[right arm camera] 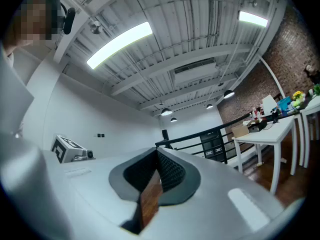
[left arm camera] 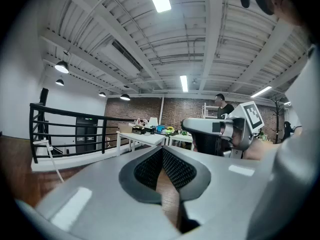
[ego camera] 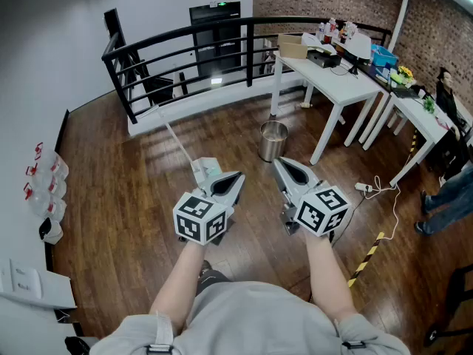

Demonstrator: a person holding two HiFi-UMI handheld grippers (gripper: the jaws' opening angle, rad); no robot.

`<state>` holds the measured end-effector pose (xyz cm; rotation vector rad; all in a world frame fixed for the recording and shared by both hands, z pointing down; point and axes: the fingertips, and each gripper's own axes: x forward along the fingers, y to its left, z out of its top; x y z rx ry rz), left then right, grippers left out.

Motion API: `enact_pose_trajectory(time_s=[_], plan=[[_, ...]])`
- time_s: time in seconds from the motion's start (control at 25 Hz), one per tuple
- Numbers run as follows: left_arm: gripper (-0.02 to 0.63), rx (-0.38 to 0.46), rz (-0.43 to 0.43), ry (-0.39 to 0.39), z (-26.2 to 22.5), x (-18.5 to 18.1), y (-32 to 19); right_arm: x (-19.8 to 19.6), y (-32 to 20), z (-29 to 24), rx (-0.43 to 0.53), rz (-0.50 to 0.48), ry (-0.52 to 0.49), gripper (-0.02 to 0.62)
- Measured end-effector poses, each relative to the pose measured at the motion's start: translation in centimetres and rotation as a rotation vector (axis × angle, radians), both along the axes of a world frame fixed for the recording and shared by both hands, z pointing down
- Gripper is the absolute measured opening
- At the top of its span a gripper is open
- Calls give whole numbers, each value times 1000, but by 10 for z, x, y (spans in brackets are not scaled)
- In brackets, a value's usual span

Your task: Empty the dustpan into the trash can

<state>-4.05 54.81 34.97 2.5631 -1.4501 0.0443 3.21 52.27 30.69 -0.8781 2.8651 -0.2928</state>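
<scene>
The left gripper (ego camera: 237, 177) is held level over the wooden floor (ego camera: 148, 198). Its jaws are seen clenched in the left gripper view, with the ribbed pads (left arm camera: 172, 166) met at the tip and nothing caught between them. The right gripper (ego camera: 278, 162) is carried beside it. Its jaws are likewise pressed together and empty, and only floor is seen through the slit below the pads (right arm camera: 167, 171).

The dustpan (ego camera: 207, 172) is found on the floor just ahead of the left jaws and a little to their left, untouched. Its long white handle (ego camera: 176, 140) is slanted up and away from the jaws toward the black railing (ego camera: 185, 43).

The trash can (ego camera: 273, 140), a round metal bin, is stood upright farther ahead, beyond both sets of jaws and nearer the line of the right ones. It is set well apart from the dustpan and close beside a leg of the white table (ego camera: 336, 83).
</scene>
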Motion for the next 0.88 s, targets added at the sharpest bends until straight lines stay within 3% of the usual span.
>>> enact_pose_trajectory(time_s=[0.32,0.88], plan=[[5,-8,19,3,4,-33,-24,-33,-24,3,-7,17,-1,0],[6,-24,83,-11,6,-157,-95,-156,-91,0,-17,45,13,0]])
